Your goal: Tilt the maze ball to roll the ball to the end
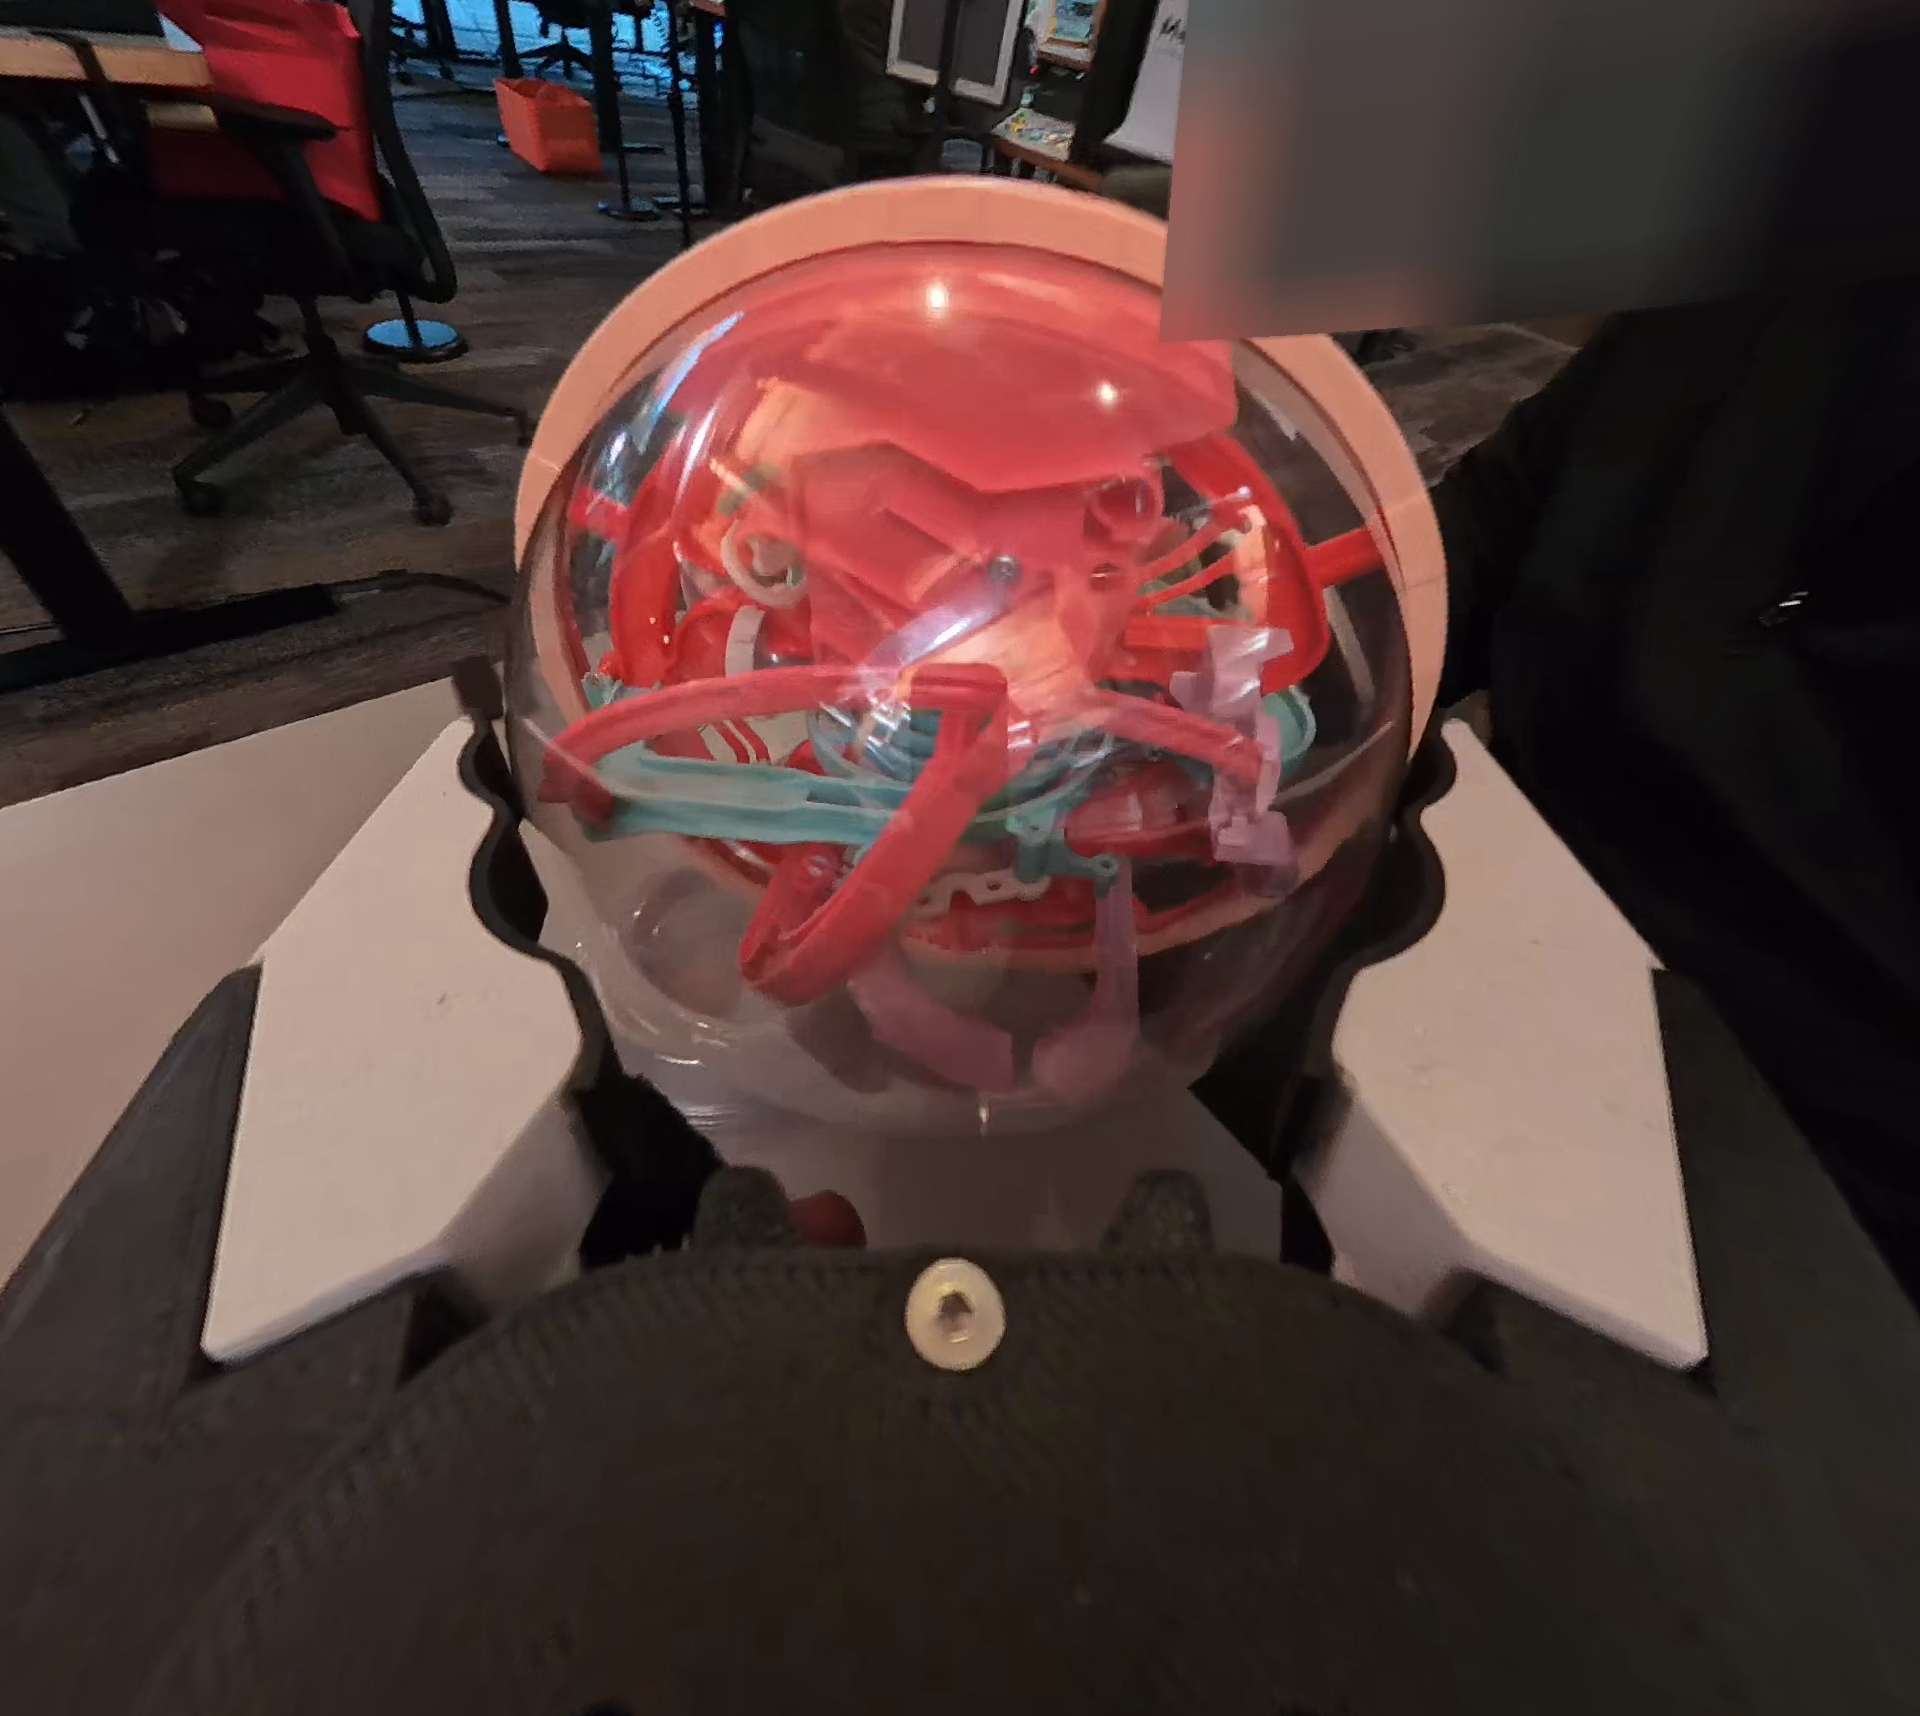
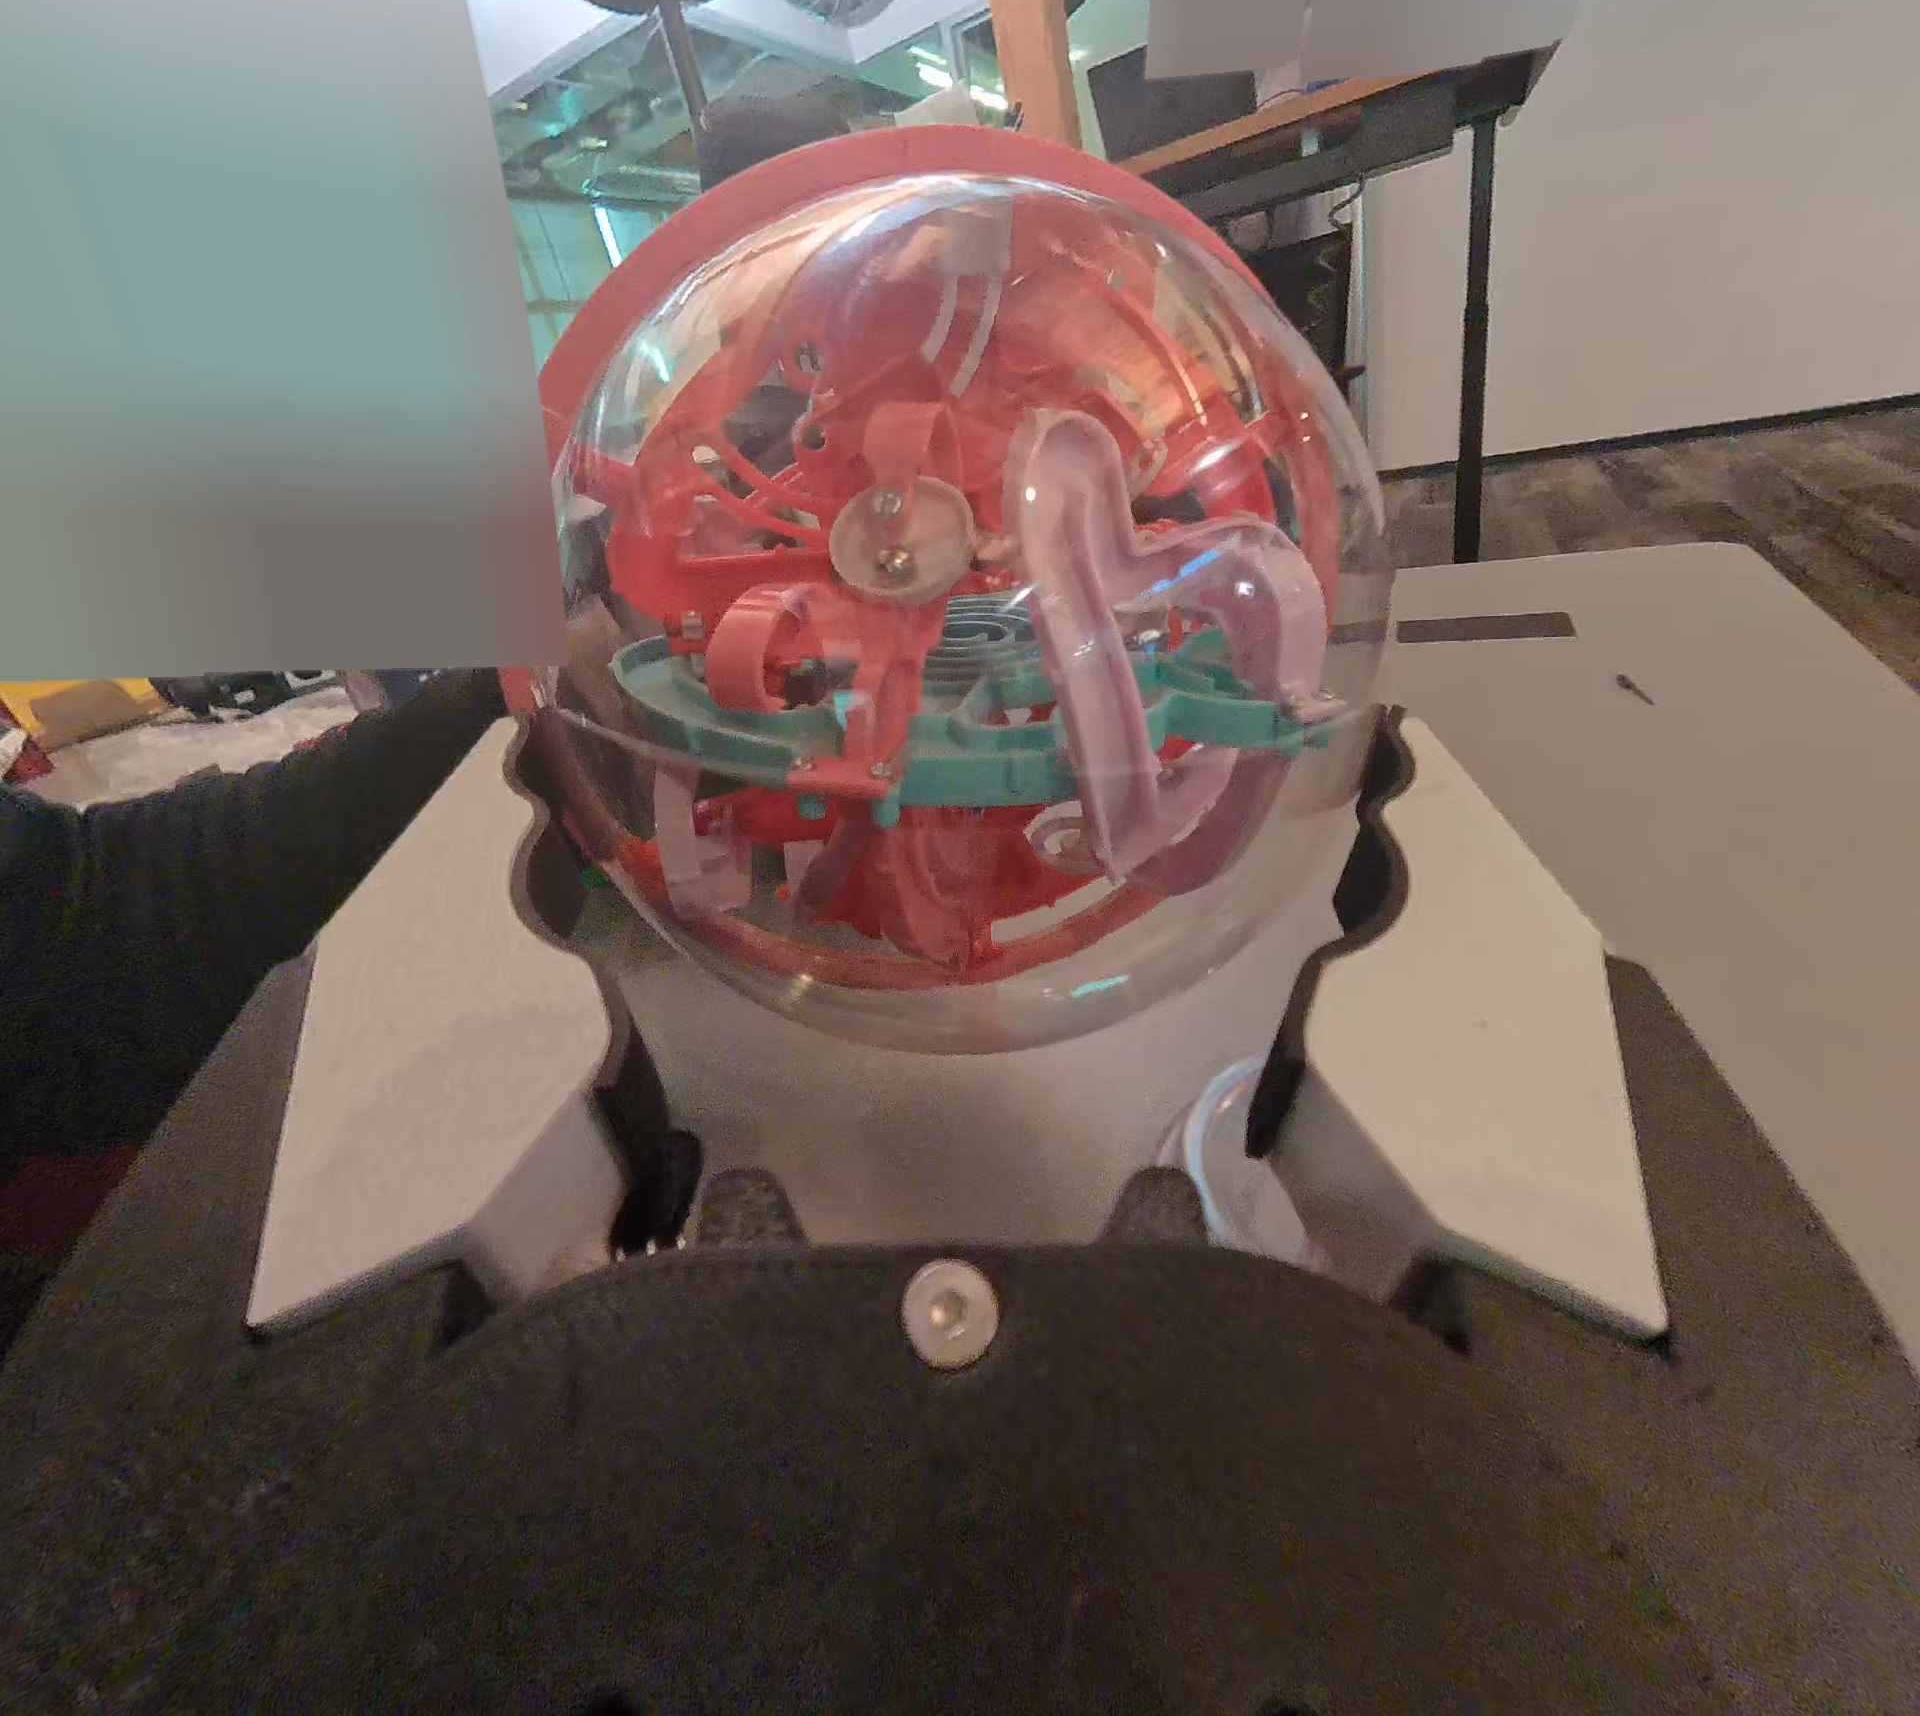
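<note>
The maze ball [image 1: 966, 679] is a clear sphere with a pink ring around it and red, teal and lilac tracks inside. My left gripper [image 1: 961, 793] is shut on it, with one finger [image 1: 499, 793] on each side of the sphere. In the right wrist view the maze ball [image 2: 966, 606] fills the middle. My right gripper [image 2: 956, 793] is shut on it in the same way, with its fingers [image 2: 1377, 793] pressed to the sides. The sphere is held up off the table. I cannot pick out the small ball inside for sure.
A white table edge [image 1: 125, 887] lies below at the left, and the white table top [image 2: 1662, 679] shows at the right. A person's dark sleeve [image 2: 208, 887] is close beside the sphere. Office chairs [image 1: 312, 232], a red bag [image 1: 270, 56] and an orange bin [image 1: 545, 123] stand behind.
</note>
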